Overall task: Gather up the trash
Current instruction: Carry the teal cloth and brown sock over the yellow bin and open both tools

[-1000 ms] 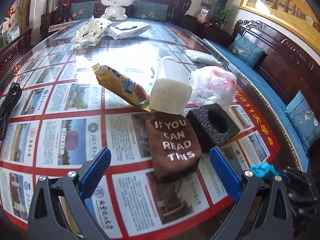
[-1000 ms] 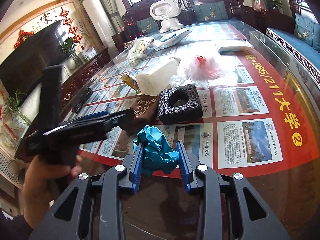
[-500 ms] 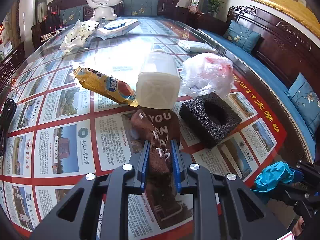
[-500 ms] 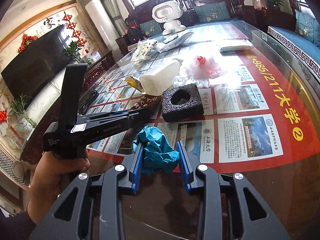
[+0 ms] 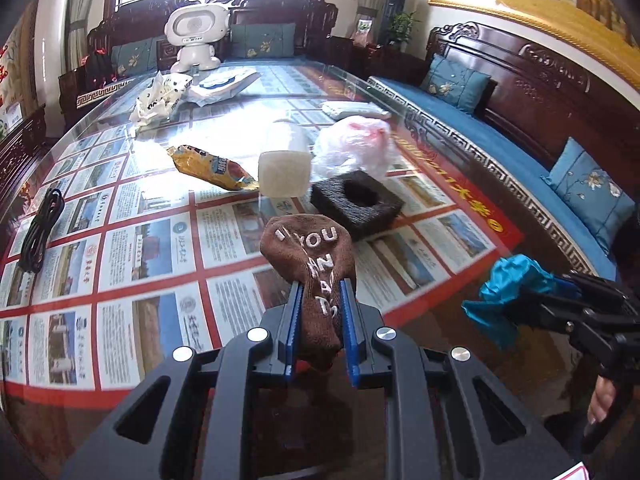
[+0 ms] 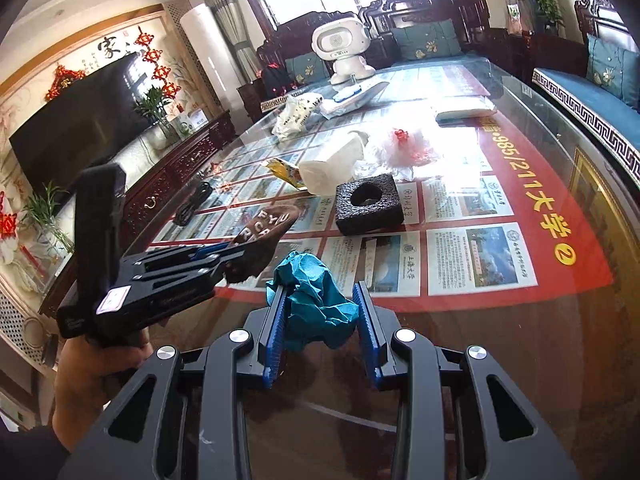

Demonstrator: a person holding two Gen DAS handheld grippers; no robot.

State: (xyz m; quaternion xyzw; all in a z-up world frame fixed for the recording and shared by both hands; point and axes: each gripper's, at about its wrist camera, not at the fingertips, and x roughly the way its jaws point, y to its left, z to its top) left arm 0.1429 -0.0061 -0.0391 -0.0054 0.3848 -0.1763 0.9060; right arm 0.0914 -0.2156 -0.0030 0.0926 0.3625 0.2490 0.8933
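My left gripper (image 5: 319, 292) is shut on a brown sock (image 5: 316, 256) with white letters and holds it lifted above the glass table (image 5: 152, 248). The sock also shows in the right wrist view (image 6: 262, 240). My right gripper (image 6: 320, 298) is shut on a crumpled teal paper wad (image 6: 316, 300), also seen at the right of the left wrist view (image 5: 508, 284). On the table lie a black foam block (image 5: 356, 200), a white plastic bottle (image 5: 285, 164), a yellow snack wrapper (image 5: 212, 166) and a clear plastic bag (image 5: 354, 146).
A black cable (image 5: 40, 228) lies at the table's left edge. A white robot toy (image 5: 196, 36), a crumpled white bag (image 5: 160, 98) and papers (image 5: 224, 84) sit at the far end. A wooden sofa with blue cushions (image 5: 500, 128) runs along the right.
My left gripper moved onto the brown sock, shut on it and lifted it back off the table. My right gripper kept its hold on the teal wad.
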